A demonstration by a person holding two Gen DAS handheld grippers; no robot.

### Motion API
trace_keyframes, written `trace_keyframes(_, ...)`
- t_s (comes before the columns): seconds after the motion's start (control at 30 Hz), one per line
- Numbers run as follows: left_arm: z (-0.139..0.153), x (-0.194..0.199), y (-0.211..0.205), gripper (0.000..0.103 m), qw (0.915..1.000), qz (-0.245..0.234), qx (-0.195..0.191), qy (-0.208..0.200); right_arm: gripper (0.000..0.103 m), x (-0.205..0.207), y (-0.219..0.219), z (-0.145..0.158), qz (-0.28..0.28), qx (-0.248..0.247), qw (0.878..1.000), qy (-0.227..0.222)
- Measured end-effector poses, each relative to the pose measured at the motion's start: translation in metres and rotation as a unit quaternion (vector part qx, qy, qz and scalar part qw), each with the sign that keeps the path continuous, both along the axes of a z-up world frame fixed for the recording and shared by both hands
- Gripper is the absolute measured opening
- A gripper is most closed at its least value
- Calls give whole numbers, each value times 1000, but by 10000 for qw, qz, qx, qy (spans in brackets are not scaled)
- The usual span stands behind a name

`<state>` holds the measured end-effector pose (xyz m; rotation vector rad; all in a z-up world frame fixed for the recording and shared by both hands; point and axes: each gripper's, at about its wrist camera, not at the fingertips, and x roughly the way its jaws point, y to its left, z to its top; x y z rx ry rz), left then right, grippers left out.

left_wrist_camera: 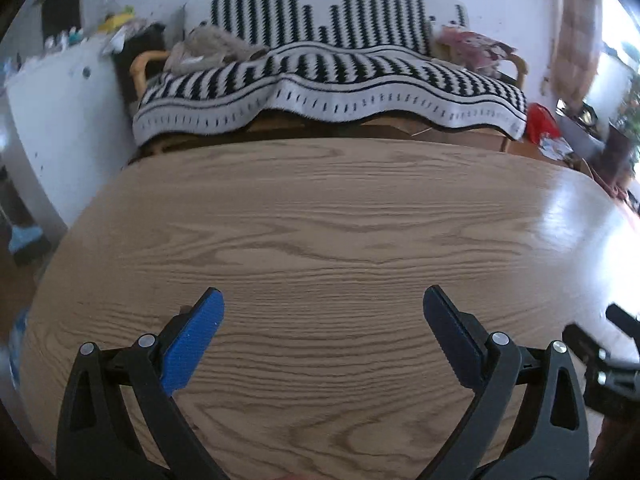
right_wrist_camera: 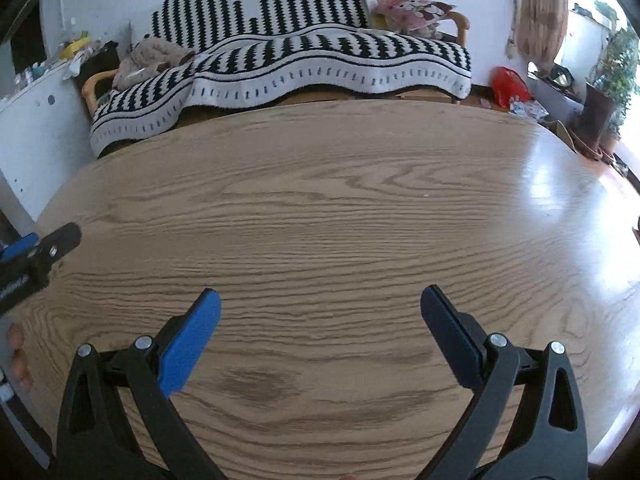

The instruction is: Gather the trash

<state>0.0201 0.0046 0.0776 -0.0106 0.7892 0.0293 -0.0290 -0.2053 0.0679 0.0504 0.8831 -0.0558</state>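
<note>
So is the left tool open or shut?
Open. The left tool has its blue fingers spread wide apart over the wooden table, with nothing between them.

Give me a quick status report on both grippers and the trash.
Left gripper open, empty. Right gripper open, empty. No trash visible on wooden table. Nothing in the way.

Left tool (left_wrist_camera: 323,300) spread wide, blue pads (left_wrist_camera: 192,340) far apart, nothing between them, hovering low and pointing forward. Right tool (right_wrist_camera: 320,300) same: spread wide, empty, pointing forward. The two sit side by side, near each other; each shows at the edge of the other's view. Fingertips of the person's left hand (right_wrist_camera: 18,354) show at lower left edge of right wrist view.
</note>
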Motion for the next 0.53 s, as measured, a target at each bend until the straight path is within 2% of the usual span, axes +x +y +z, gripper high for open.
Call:
trace_keyframes(0.13,-5,-1,1,97,9996,246,164,-44,97,2,6,-4,63,-88,9999,41)
trace_keyframes(0.27,-8,-3,-5,97,9999,-48,-106,57,97,0,5,-2,42,28,10000,8)
trace_keyframes(0.37,-7,-2,-12,97,10000,23,-42,-25,97,-6,2,0,68,21,10000,-58)
trace_keyframes(0.53,4,-4,-22,97,9998,-165,34,-113,97,-10,-12,-1,-158,-82,9997,-178)
